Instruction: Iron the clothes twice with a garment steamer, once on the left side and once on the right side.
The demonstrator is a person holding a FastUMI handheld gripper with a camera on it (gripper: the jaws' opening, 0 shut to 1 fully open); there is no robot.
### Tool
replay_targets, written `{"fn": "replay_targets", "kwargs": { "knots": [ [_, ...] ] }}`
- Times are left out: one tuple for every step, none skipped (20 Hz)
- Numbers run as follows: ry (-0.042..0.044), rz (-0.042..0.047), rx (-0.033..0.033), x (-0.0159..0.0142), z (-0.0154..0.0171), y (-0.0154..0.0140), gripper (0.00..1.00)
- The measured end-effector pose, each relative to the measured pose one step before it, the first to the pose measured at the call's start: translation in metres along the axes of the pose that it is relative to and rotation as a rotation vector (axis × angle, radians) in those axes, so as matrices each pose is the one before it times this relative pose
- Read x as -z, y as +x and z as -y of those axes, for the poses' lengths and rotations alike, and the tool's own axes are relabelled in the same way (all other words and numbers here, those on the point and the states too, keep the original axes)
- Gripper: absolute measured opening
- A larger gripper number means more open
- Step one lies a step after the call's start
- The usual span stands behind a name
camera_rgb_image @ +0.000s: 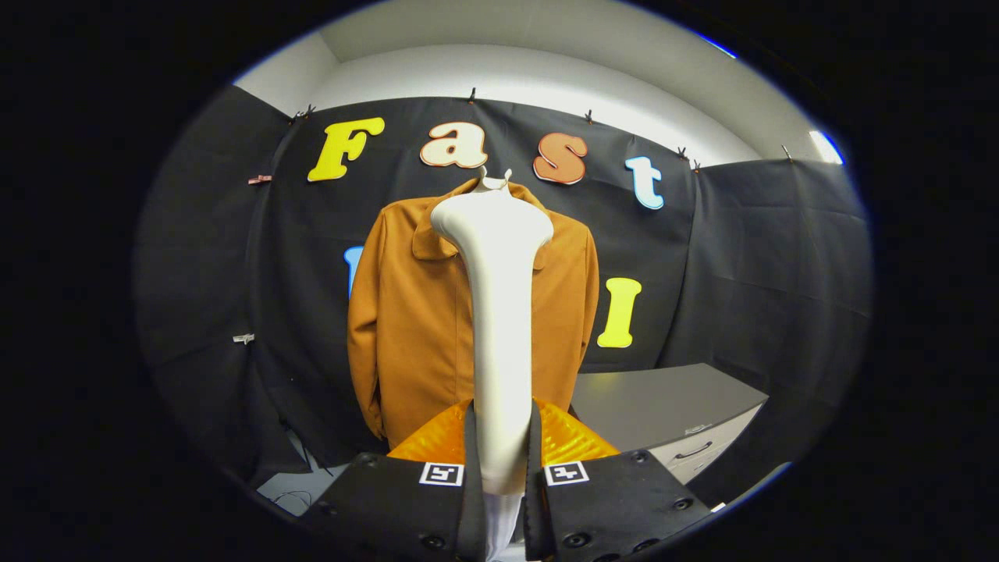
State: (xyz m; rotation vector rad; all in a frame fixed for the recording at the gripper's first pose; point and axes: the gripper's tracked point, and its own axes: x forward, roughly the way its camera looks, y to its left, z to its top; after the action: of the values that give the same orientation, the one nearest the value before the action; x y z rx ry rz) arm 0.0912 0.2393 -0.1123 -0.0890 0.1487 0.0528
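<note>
Brown jacket [414,328]: hangs on the booth wall, beyond the fingers, front facing the camera, collar up top.
Steamer [498,312]: white, upright handle rising from between the fingers, wide head level with the collar, in front of the jacket's middle; whether the head touches the cloth I cannot tell.
Gripper [499,468]: both fingers pressed on the steamer handle, clamped from either side.
Step in hand: judging by the head high and central, a pass is being lined up rather than run.
Next move: shift the head onto one half of the jacket front and draw it down the cloth, then do the other half.
Pose: gripper held level, pointing straight at the jacket.
Cabinet [671,406]: grey, with drawers, below and beside the jacket.
</note>
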Motion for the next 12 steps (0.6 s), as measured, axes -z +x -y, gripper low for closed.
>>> {"fn": "replay_targets", "kwargs": {
  "knots": [
    [0.0122, 0.00197, -0.00017, -0.0036, 0.00227, -0.00491, 0.23],
    [0.00952, 0.00149, 0.00071, -0.00423, 0.00269, -0.0051, 0.23],
    [0.00624, 0.00217, 0.00246, -0.00433, 0.00253, -0.00403, 0.23],
    [0.00302, 0.00323, 0.00169, -0.00439, 0.00282, -0.00366, 0.23],
    [0.00278, 0.00121, 0.00208, -0.00358, 0.00202, -0.00373, 0.23],
    [0.00392, -0.00028, 0.00233, -0.00343, 0.00249, -0.00352, 0.23],
    [0.00541, 0.00131, 0.00071, -0.00361, 0.00231, -0.00381, 0.23],
    [0.00432, 0.00279, 0.00113, -0.00394, 0.0017, -0.00237, 0.23],
    [0.00211, 0.00028, 0.00078, -0.00258, 0.00085, -0.00215, 0.23],
    [0.00104, 0.00333, -0.00056, -0.00292, 0.00103, -0.00213, 0.23],
    [-0.00027, 0.00347, -0.00057, -0.00259, 0.00031, -0.00103, 0.23],
    [-0.0024, 0.00588, 0.00079, -0.0024, 0.00127, -0.00163, 0.23]
  ]
}}
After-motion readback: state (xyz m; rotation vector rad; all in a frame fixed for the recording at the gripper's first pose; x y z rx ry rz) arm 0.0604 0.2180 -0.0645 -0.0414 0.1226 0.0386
